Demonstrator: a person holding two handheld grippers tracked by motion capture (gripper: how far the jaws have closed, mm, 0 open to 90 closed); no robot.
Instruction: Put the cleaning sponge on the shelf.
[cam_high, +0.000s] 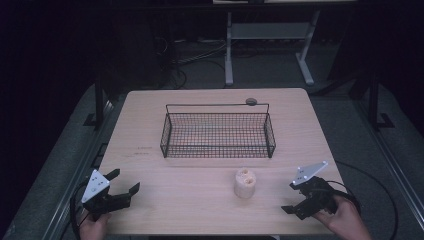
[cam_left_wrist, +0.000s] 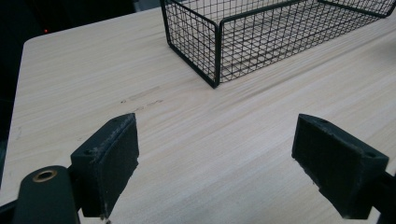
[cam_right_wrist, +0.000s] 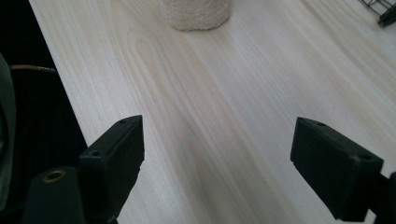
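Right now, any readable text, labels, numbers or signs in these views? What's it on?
None readable.
Faint dark marks on the table left of the wire basket: too small and blurred to tell whether they are writing.
No print to be seen on the pale holed cylinder or either set of tongs.

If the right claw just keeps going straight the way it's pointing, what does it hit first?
Most likely the pale cylinder with holes in its top. The open right claw faces it across bare table, though it sits slightly off-centre in the right gripper view.
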